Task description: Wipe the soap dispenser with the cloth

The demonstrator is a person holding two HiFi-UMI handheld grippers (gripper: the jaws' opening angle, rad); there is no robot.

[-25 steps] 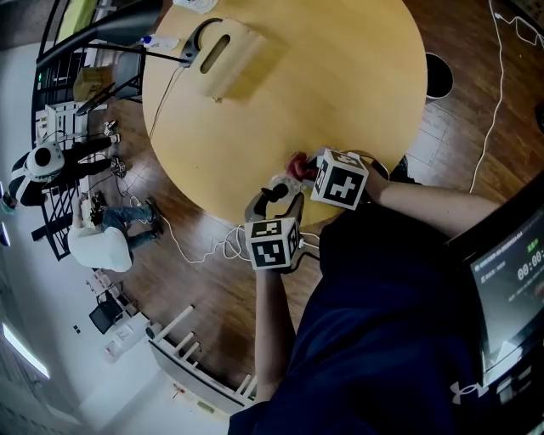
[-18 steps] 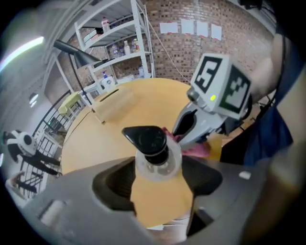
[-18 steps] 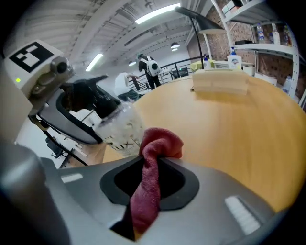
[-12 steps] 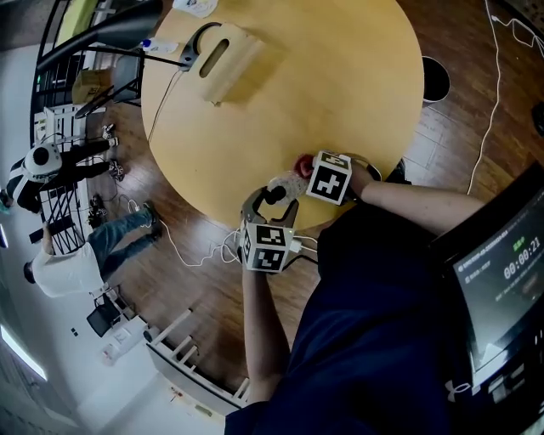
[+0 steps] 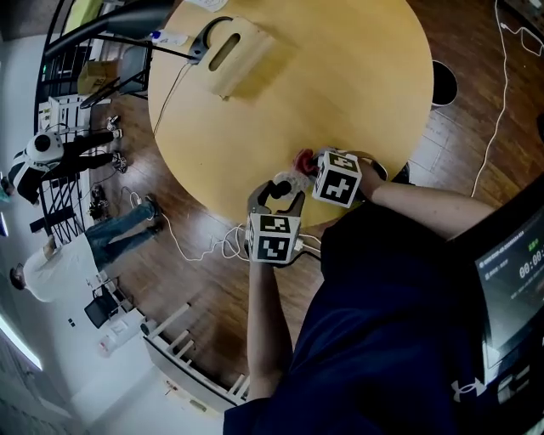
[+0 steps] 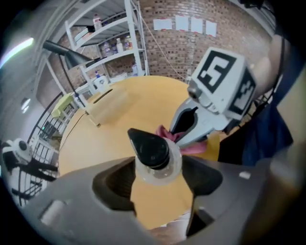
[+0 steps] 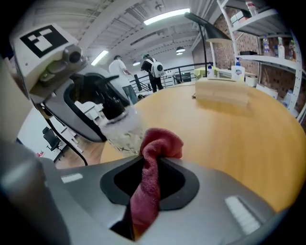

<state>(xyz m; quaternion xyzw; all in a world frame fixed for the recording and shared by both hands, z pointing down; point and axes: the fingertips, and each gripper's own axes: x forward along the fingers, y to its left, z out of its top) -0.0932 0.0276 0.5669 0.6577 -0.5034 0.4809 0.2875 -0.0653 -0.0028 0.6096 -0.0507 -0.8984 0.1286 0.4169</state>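
Observation:
A clear soap dispenser [image 6: 154, 160] with a black pump top stands at the near edge of the round wooden table [image 5: 340, 76]. My left gripper [image 6: 158, 179] has just been closing and now grips the dispenser from both sides, which the head view also shows for the left gripper [image 5: 277, 194]. My right gripper [image 7: 150, 179] is shut on a red cloth [image 7: 154, 158]. The cloth's bunched end lies against the dispenser [image 7: 120, 128]. In the head view the right gripper [image 5: 311, 166] sits just right of the dispenser [image 5: 286, 182], with the cloth [image 5: 303, 159] at its tip.
A pale wooden box [image 5: 228, 53] with a slot lies at the far side of the table, beside a black lamp arm [image 5: 110, 25]. Cables run over the wooden floor [image 5: 195, 246]. People stand at the left [image 5: 59, 263]. Shelves [image 6: 110, 43] line the brick wall.
The left gripper has rolled a little about its own line with the dispenser between its jaws. The right gripper and cloth have stayed beside the dispenser.

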